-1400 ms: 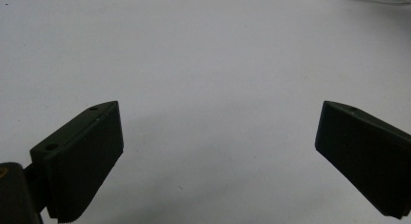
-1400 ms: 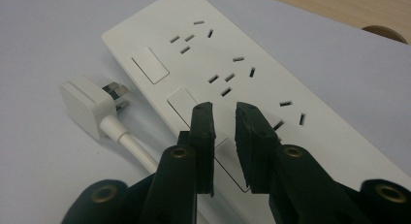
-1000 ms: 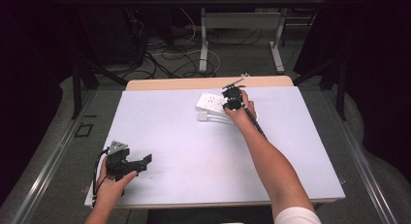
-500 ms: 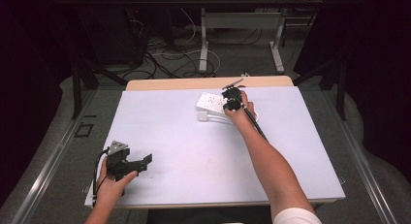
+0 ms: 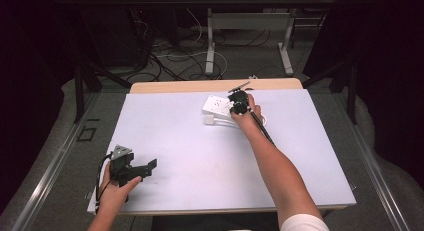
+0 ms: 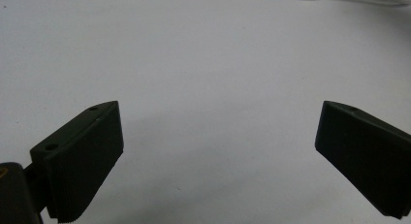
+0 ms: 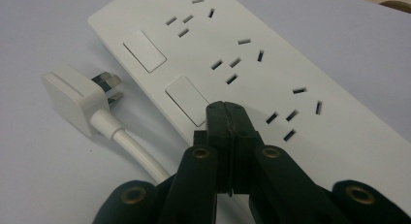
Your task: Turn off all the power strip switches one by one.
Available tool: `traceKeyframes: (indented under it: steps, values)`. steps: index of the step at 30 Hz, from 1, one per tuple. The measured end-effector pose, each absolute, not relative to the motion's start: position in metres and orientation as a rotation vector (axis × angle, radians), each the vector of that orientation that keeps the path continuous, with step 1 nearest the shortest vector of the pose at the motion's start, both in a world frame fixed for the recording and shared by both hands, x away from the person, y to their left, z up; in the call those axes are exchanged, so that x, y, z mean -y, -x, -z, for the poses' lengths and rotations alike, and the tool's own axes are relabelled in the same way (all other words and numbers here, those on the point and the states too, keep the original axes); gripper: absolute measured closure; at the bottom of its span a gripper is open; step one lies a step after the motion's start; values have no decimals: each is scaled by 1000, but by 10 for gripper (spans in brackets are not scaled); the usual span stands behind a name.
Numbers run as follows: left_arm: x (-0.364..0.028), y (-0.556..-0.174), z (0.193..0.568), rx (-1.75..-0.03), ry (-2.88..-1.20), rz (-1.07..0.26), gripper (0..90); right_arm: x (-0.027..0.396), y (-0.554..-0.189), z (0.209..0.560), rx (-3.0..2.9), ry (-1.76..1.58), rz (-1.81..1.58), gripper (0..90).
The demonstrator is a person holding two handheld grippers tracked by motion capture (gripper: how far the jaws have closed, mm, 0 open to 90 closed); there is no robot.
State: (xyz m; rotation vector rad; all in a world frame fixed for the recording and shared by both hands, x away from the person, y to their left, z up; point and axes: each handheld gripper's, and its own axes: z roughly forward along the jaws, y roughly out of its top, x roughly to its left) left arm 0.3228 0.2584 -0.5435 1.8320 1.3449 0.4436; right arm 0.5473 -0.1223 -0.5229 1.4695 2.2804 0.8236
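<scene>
Barely anything has shifted since a second ago, except the right gripper (image 7: 228, 112) has just closed its jaws the last bit. They're pinched fully together on nothing, tips sitting right at a rocker switch (image 7: 186, 99) on the white power strip (image 5: 218, 105) at the table's far side, its plug (image 7: 72, 95) lying loose beside it. Left gripper (image 5: 150, 165) idles wide open, empty, near the front edge. My worry: pushing off-centre could slide the light strip away instead of flipping the switch.
</scene>
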Motion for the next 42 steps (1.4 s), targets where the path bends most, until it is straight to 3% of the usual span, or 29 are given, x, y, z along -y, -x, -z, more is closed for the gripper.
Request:
traceKeyframes:
  steps: [42]
  values:
    - [-259,-325,544,-1340,-1823,-436,34,100,-555,512,-2287,-1462,-824,900]
